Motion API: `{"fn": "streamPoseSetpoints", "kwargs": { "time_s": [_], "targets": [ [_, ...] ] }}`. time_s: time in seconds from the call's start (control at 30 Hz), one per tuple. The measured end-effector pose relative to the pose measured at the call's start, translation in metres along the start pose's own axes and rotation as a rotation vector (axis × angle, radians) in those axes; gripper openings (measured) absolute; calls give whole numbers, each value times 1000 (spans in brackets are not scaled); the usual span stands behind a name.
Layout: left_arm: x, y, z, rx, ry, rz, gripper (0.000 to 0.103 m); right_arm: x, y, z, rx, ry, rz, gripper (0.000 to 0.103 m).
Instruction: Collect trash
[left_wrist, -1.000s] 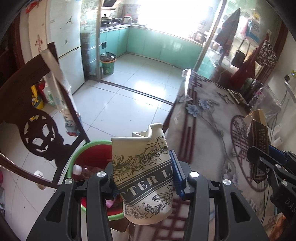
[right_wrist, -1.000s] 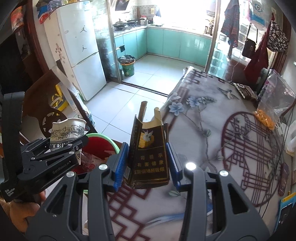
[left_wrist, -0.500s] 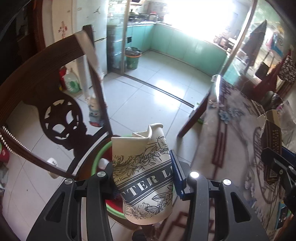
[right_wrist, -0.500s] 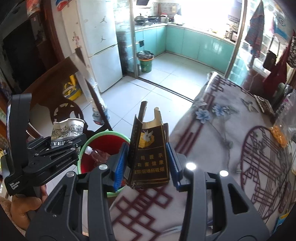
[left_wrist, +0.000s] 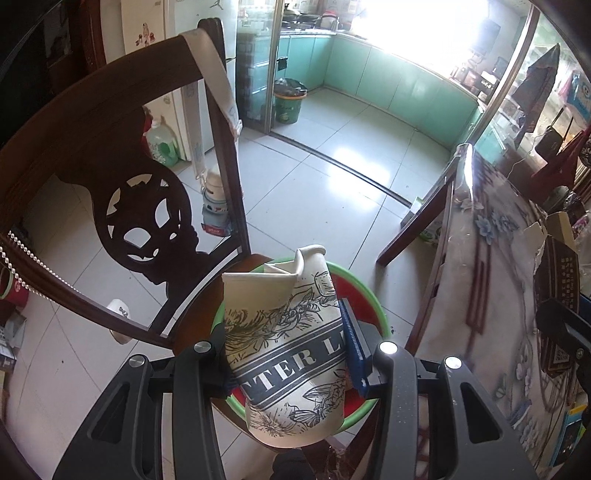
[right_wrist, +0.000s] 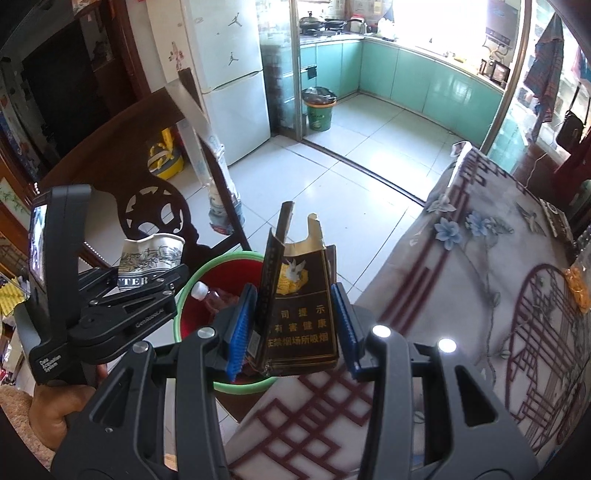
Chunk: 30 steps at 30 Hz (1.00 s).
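Observation:
My left gripper (left_wrist: 286, 345) is shut on a crumpled white paper cup (left_wrist: 284, 343) with dark printed lettering, held right over a red bin with a green rim (left_wrist: 373, 299) that stands on a dark wooden chair. The cup also shows in the right wrist view (right_wrist: 151, 258), left of the bin (right_wrist: 221, 273). My right gripper (right_wrist: 293, 325) is shut on a torn dark brown cigarette pack (right_wrist: 299, 314), held at the bin's right rim, by the table edge. A bottle with a white cap (right_wrist: 207, 295) lies in the bin.
The carved chair back (left_wrist: 122, 177) rises to the left of the bin. A table with a flowered cloth (right_wrist: 480, 277) fills the right side. A white fridge (right_wrist: 229, 74) and a green kitchen bin (right_wrist: 319, 110) stand farther off across the tiled floor.
Both grippers have moved left, off the table toward the bin. The cup now hangs over the bin and the cigarette pack has reached the bin's rim. Both stay shut.

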<state>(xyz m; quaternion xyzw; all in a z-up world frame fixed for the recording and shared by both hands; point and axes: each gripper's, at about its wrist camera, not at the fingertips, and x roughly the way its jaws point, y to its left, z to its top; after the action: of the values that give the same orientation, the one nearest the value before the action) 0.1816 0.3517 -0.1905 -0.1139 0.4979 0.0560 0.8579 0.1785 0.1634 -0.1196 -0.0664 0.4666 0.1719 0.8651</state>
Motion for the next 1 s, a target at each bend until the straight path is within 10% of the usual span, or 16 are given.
{"fn": "streamPoseSetpoints", "kwargs": {
  "time_s": [0.37, 0.43, 0.5, 1.0],
  "targets": [
    [13, 7, -1, -3, 28, 25, 44, 14, 10, 0, 2, 36, 73, 45],
    [15, 10, 0, -16, 37, 46, 66, 14, 11, 0, 10, 34, 82, 68],
    [13, 13, 0, -38, 25, 52, 88, 10, 9, -1, 22, 16, 78, 70],
    [-49, -75, -11, 72, -153, -53, 95, -67, -67, -29, 144, -158, -64, 98]
  ]
}}
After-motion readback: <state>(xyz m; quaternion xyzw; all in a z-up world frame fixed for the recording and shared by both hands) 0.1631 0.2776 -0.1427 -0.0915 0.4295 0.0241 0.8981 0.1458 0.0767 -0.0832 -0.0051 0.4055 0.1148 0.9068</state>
